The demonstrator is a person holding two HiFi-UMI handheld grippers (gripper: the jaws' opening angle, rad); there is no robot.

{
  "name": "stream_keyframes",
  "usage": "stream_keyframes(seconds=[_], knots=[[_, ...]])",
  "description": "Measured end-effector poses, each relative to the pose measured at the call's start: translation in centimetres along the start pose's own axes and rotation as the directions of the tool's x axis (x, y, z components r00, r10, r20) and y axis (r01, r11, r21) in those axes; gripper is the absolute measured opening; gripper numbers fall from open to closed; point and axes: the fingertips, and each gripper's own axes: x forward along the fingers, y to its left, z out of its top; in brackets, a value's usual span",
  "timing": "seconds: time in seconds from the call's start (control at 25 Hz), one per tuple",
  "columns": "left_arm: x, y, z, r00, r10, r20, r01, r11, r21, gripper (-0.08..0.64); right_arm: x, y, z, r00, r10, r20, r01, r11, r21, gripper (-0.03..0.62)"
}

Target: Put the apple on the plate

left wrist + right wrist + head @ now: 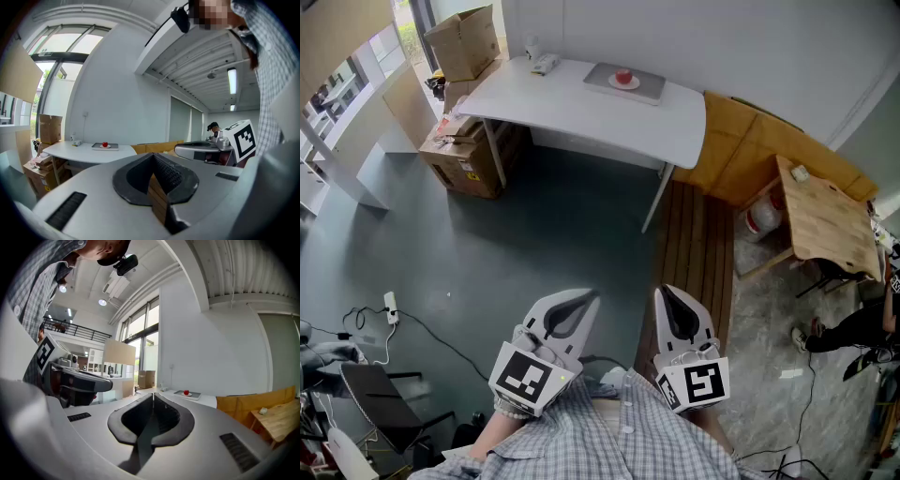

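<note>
A red apple [623,76] rests on a small white plate [632,84] on a grey tray [652,92], at the back of a white table [581,108] far across the room. The left gripper view shows the apple [105,144] small and distant, and so does the right gripper view, with the apple [186,392] just as small. My left gripper [581,298] and right gripper [667,292] are held side by side close to my body, pointing toward the table. Both have their jaws shut with nothing between them.
Cardboard boxes [467,42] stand at the table's left end and underneath it. A small wooden table [823,217] and a person [862,328] are on the right. A dark chair [380,403] and cables [389,314] lie at lower left. Grey floor [534,234] stretches between me and the table.
</note>
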Motion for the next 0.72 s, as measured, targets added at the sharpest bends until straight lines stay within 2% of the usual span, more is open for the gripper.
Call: stream_keyframes(seconds=[0.72], knots=[[-1.5, 3.2, 0.1, 0.999, -0.033, 0.019, 0.033, 0.999, -0.001, 0.009, 2.2, 2.4, 0.6, 0.999, -0.034, 0.013, 0.034, 0.999, 0.018, 0.025]])
